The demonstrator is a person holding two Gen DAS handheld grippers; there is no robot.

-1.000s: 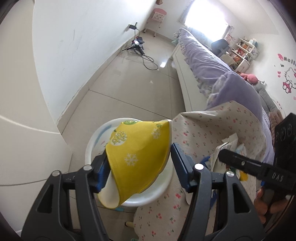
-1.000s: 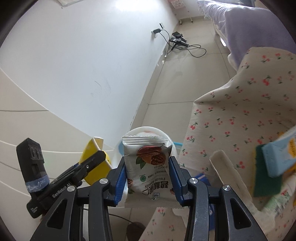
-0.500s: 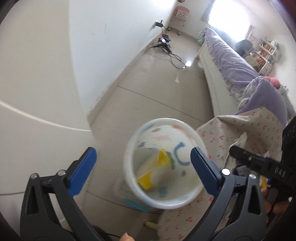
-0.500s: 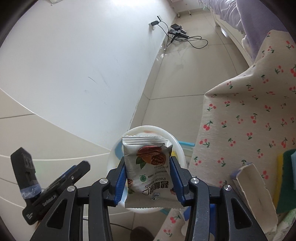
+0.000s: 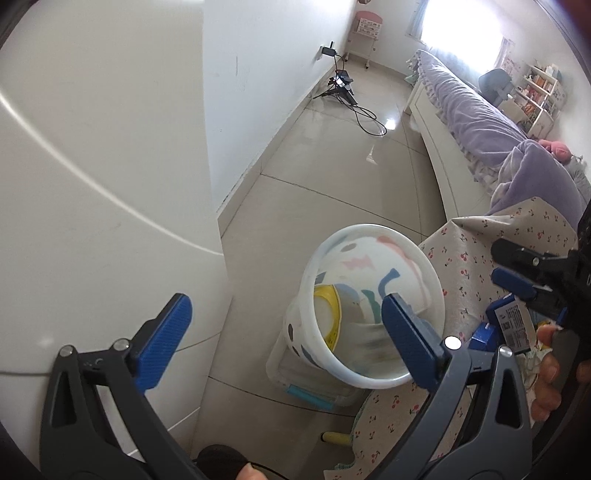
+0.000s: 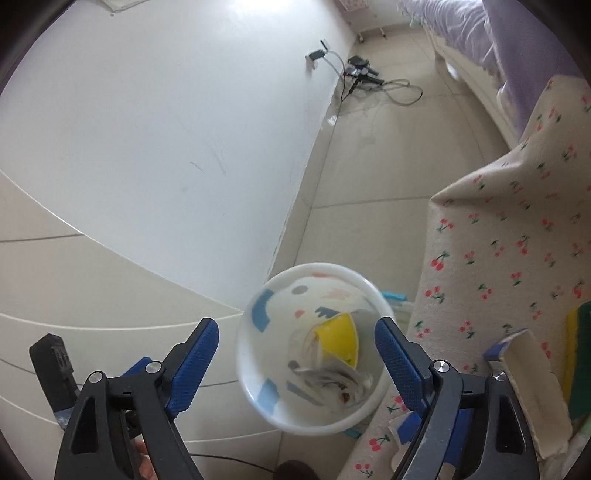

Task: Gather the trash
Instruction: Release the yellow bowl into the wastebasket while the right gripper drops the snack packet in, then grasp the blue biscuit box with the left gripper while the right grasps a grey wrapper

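Wrappers [image 6: 334, 363] lie in bin [image 6: 258, 395] below spread right tool [image 6: 295, 363].

Both grippers: black frames, silver screws, ribbed blue fingers [image 5: 164, 336]; bare-skinned hand [image 5: 550, 384]

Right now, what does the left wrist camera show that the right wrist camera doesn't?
Only the left view shows the window, the shelves and the right gripper. Only the right view shows the green-and-yellow sponge on the cherry-print cloth. Both show the white bin holding a yellow wrapper.
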